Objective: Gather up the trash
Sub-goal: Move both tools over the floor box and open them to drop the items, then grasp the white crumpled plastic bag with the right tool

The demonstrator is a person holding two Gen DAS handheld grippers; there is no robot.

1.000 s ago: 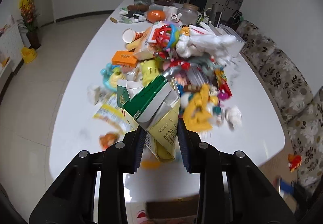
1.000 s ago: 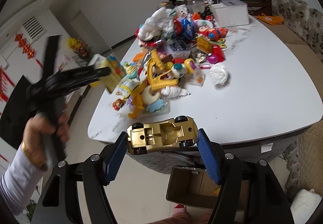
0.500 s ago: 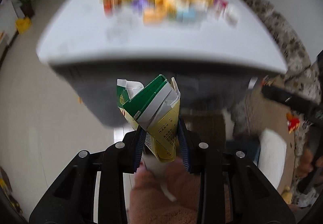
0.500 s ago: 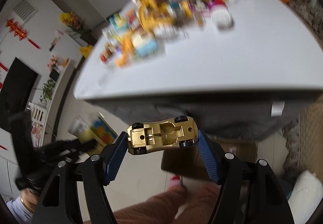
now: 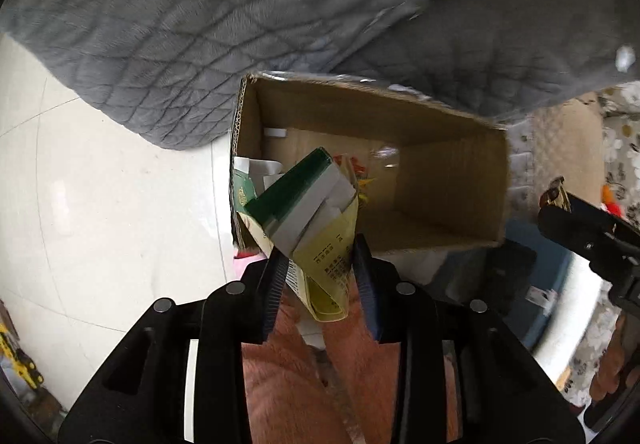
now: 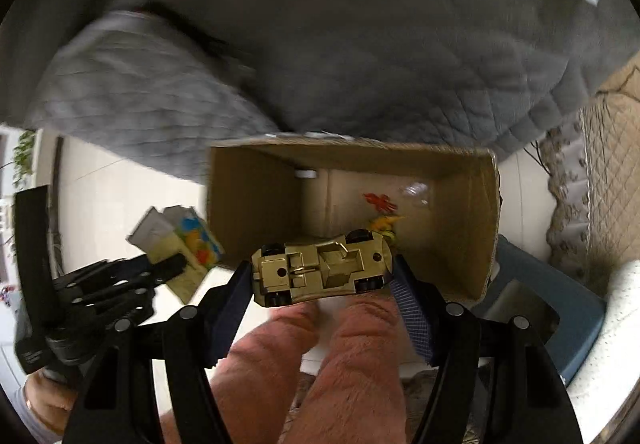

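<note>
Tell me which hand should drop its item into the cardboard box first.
Right, probably. The right gripper holds the gold toy car just over the cardboard box opening. The left gripper, jaws just easing open around the crushed carton, hangs at the box's left rim, partly outside.

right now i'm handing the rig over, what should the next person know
Left gripper: a crumpled green and yellow carton sits between its jaws, which have just been opening, at the near left corner of the cardboard box.
Right gripper: shut on a gold toy car, underside up, at the box's near edge.
Box stands on the floor beside a grey quilted cover, with a few scraps inside.
Done: both items brought to the box.
Left: drop both in, then probably fetch more trash.
</note>
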